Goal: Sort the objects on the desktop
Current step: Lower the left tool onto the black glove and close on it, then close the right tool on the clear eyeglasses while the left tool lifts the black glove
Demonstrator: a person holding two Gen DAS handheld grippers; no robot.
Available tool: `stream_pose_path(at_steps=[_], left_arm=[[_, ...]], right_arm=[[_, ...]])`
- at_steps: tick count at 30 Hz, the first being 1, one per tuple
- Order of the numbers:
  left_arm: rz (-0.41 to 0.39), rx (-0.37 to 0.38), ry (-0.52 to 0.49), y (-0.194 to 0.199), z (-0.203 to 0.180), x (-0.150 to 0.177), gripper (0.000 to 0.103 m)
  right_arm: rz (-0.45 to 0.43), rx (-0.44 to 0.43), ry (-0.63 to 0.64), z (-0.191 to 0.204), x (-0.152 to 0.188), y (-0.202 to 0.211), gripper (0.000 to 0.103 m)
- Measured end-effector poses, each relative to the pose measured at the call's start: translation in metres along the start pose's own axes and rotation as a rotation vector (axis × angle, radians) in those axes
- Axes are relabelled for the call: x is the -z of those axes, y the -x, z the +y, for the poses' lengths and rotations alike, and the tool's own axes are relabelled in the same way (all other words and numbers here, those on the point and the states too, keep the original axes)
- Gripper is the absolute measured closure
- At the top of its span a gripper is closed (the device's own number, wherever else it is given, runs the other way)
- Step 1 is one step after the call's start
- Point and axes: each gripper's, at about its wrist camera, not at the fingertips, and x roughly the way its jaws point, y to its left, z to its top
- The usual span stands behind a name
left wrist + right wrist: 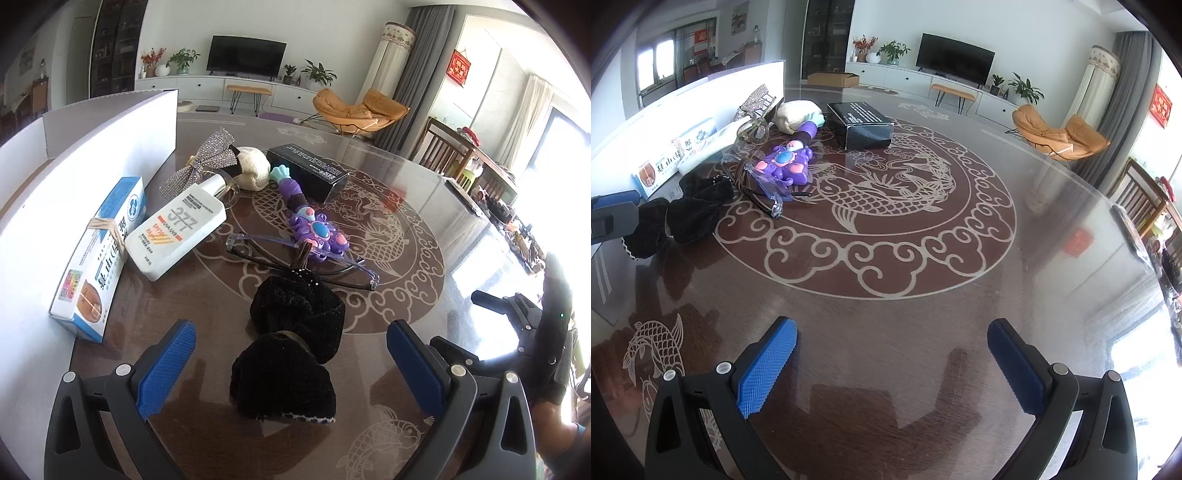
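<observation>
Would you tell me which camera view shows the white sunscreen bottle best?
The left wrist view: the sunscreen bottle lies close, its whole label facing the camera. The right wrist view shows only a distant white sliver beside the boxes.

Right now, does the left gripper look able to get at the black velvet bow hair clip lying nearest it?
Probably yes. The left gripper is open, its blue pads either side of the black velvet bow hair clip, nothing between. The clear-framed glasses lie just beyond the bow.
</observation>
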Motion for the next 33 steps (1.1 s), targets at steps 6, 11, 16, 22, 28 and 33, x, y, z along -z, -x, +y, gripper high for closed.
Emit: stream_pose_path(at_steps=[6,11,16,22,28,33], left_arm=[[0.097,-0.02,0.005,-0.025,0.0,0.001,0.067],[0.073,-0.04,0.03,0.011,0.017,0.033,0.069],[0.08,-0.023,0.04,0.032,0.033,0.056,0.069],[0.09,-0.007,0.07,0.04,0.04,0.061,0.067],[0.107,-0.042,0.035,0.042,0.034,0.065,0.046],[0.121,-0.092,0.003,0.035,0.029,0.065,0.032]], right_arm=[[0.023,-0.052,-0.039,-0.008,0.0,-0.004,0.0],[0.025,-0.102,0.025,0.003,-0.003,-0.004,0.0],[-0.04,-0.19,0.249,0.051,-0.053,0.006,0.004],[0.046,-0.312,0.506,0.122,-0.121,-0.025,0.033],[0.161,-0.326,0.578,0.143,-0.123,-0.045,0.052],[0.202,-0.355,0.532,0.137,-0.115,-0.042,0.059]])
